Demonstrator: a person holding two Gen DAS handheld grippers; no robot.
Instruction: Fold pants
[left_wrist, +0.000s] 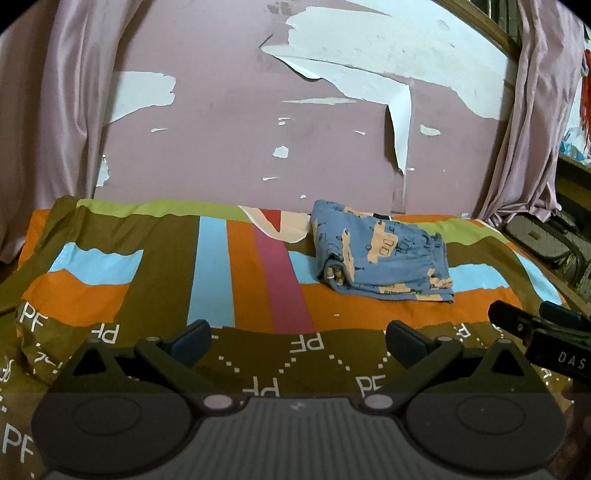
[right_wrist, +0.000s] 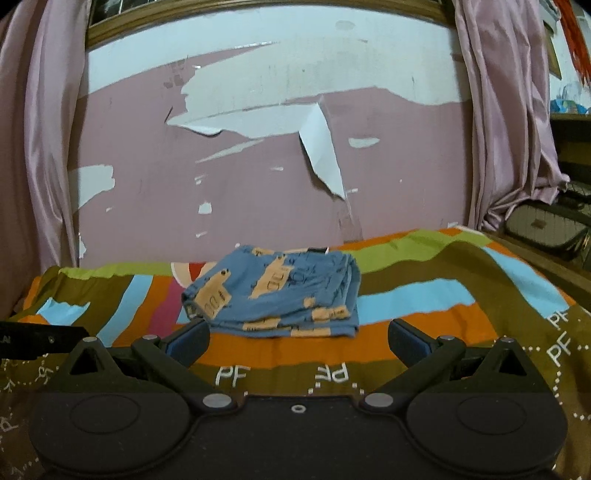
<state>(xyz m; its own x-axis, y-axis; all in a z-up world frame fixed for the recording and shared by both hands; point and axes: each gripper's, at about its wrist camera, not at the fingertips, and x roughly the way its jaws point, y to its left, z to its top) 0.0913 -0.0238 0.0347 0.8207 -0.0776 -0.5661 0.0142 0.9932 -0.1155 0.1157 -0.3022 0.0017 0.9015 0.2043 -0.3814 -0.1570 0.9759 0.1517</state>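
2 empty tongs, left and right, spread before folded pants on bedsheet.

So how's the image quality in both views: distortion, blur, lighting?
Left wrist: strong fisheye bend, dark corners, dim even light; pants sharp, left gripper open. Right wrist: same curvature and vignette; pants slightly soft, right gripper open; no glare.

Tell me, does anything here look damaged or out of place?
The pink wall behind the bed is damaged: its covering has peeled in big patches, with one loose flap curling away above the folded blue pants. The pants lie neatly folded on the striped bedsheet.
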